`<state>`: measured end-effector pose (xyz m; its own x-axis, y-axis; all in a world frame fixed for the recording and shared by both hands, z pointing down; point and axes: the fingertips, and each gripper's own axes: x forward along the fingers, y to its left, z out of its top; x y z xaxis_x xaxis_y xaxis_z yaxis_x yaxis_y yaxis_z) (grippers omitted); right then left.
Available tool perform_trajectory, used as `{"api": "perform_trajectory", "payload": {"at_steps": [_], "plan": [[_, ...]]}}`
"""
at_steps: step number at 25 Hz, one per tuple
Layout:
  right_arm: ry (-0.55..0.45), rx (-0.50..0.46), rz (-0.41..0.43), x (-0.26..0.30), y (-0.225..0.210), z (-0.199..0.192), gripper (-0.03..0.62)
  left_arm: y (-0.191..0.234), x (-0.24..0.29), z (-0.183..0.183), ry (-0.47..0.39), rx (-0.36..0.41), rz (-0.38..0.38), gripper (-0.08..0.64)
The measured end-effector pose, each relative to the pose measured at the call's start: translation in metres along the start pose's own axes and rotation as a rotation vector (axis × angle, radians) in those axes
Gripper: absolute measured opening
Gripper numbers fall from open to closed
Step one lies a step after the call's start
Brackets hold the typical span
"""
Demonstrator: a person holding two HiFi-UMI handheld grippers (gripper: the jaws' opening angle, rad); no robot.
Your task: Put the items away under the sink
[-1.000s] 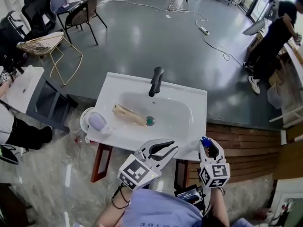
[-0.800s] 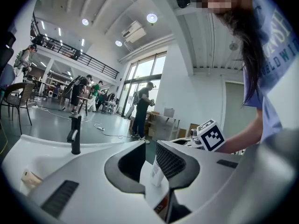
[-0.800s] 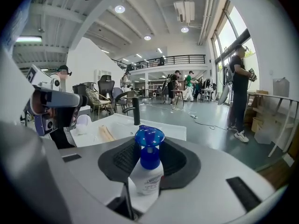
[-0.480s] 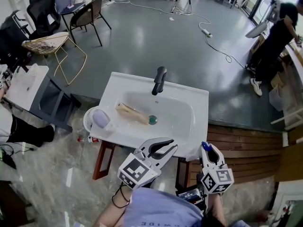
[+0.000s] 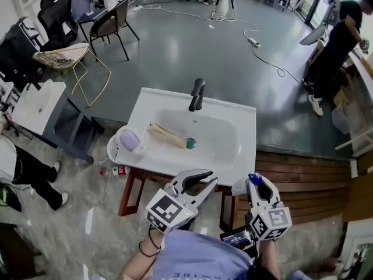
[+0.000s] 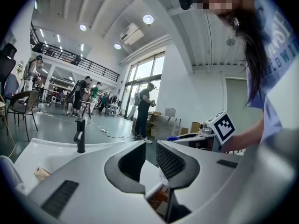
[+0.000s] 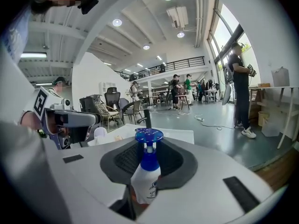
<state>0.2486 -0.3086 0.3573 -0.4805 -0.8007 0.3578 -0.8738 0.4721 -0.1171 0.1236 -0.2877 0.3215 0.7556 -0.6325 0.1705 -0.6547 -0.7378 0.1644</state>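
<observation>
A white sink [image 5: 239, 134] with a black faucet [image 5: 197, 94] stands in front of me in the head view. In its basin lies a wooden brush [image 5: 166, 136], and a pale lavender item [image 5: 129, 139] rests on its left rim. My right gripper [image 5: 257, 184] hovers at the sink's front right corner, shut on a white spray bottle [image 7: 145, 176] whose blue cap [image 7: 149, 135] sticks up between the jaws. My left gripper [image 5: 210, 179] hangs just before the front edge, jaws slightly apart with nothing between them.
The sink stands on brown wooden legs [image 5: 129, 191]. A small red-and-white bottle [image 5: 118, 170] lies on the floor at its left. A wooden deck [image 5: 303, 174] runs along the right. Chairs [image 5: 105, 16], a white table [image 5: 35, 104] and people surround the area.
The sink has slid further away in the head view as I stepped back. Both grippers sit slightly lower. The right one still holds the spray bottle.
</observation>
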Motion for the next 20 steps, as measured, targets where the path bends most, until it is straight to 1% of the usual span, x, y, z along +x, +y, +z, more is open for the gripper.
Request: {"api": "perform_trajectory", "payload": {"at_steps": [9, 15, 20], "plan": [[-0.014, 0.017, 0.015, -0.044, 0.025, -0.016, 0.087, -0.036, -0.033, -0.007, 0.010, 0.017, 0.022, 0.068], [-0.019, 0.014, 0.026, -0.082, 0.040, -0.029, 0.087, -0.071, -0.054, -0.017, 0.021, 0.028, 0.027, 0.067], [-0.011, 0.009, 0.030, -0.116, 0.053, -0.049, 0.087, -0.097, -0.085, -0.027, 0.032, 0.033, 0.057, 0.067]]}}
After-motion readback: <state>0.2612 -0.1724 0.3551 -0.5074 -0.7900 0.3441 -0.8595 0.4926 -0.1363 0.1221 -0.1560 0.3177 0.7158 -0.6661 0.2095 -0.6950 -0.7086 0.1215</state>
